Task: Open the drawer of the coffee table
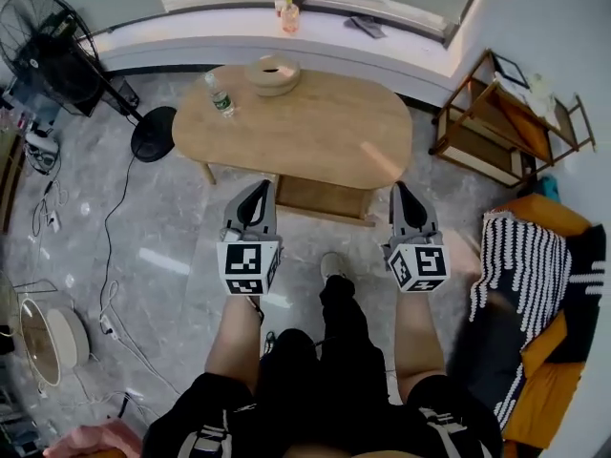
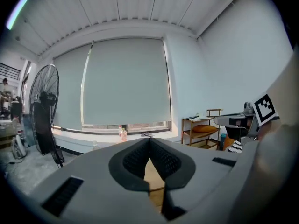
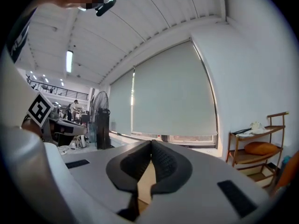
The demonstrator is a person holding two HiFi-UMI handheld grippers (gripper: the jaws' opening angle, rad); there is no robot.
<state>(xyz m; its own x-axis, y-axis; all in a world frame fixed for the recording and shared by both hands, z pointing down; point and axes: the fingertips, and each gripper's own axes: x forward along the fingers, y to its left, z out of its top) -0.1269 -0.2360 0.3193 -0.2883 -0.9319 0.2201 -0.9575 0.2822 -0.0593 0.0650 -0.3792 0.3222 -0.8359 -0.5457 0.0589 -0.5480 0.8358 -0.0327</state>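
The table is pale wood, smooth and matt; the drawer on its near side is the same wood, a shade darker. The floor is grey marbled stone or tile, glossy. The left gripper and right gripper have matt grey plastic shells, and their black pads are finely ribbed and look rubbery. On the far left of the table, the bottle is clear plastic. The fan at the far left is black wire and metal. At the right, the rack is varnished wood and the blanket is striped knitted cloth.
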